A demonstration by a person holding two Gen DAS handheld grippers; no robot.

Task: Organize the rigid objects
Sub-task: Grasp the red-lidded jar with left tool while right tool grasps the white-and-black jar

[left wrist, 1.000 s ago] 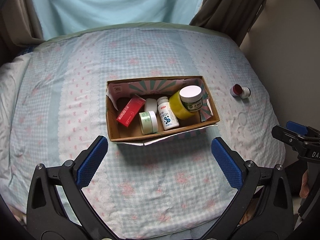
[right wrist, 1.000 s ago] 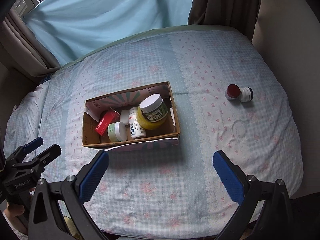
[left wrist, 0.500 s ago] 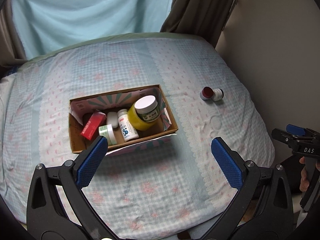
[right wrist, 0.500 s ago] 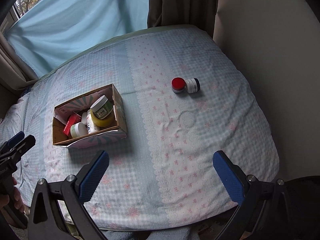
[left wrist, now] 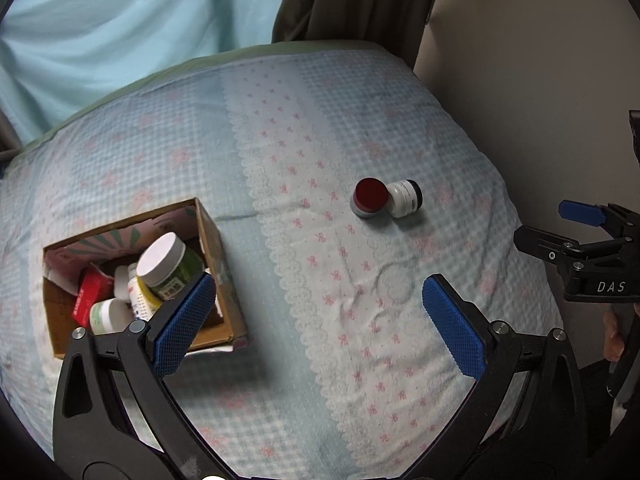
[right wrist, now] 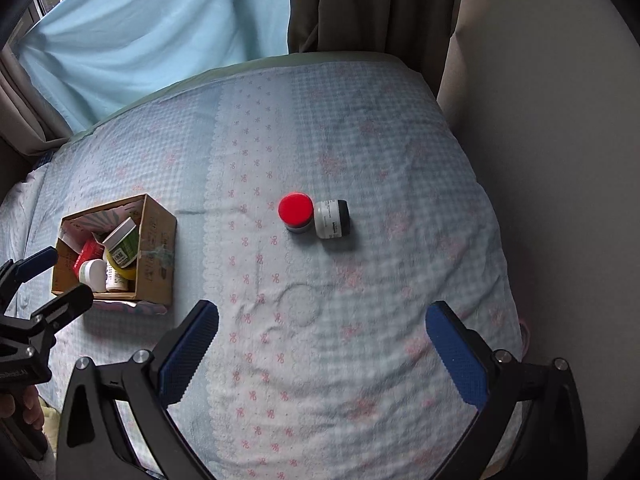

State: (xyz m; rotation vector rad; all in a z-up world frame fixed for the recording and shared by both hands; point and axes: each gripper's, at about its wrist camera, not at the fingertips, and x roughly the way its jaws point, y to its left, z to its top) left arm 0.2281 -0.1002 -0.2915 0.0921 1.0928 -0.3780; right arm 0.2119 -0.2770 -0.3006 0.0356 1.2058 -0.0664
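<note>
A cardboard box (left wrist: 224, 280) (right wrist: 158, 248) sits on the bed at the left and holds several jars, bottles and a red carton. A red-lidded jar (left wrist: 370, 198) (right wrist: 296, 212) and a white jar with a black lid (left wrist: 406, 199) (right wrist: 333, 219), lying on its side, touch each other on the bedspread to the right of the box. My left gripper (left wrist: 316, 316) is open and empty above the bed between box and jars. My right gripper (right wrist: 322, 344) is open and empty, hovering short of the two jars.
The bed (right wrist: 360, 140) carries a light blue checked spread with pink bows. A blue curtain (right wrist: 160, 20) and a brown curtain (right wrist: 360, 0) hang behind. A beige wall (right wrist: 540, 160) runs along the bed's right edge.
Both grippers have swung right and moved forward. The box has slid toward the left of both views and the two jars now sit nearer the centre. Both stay open.
</note>
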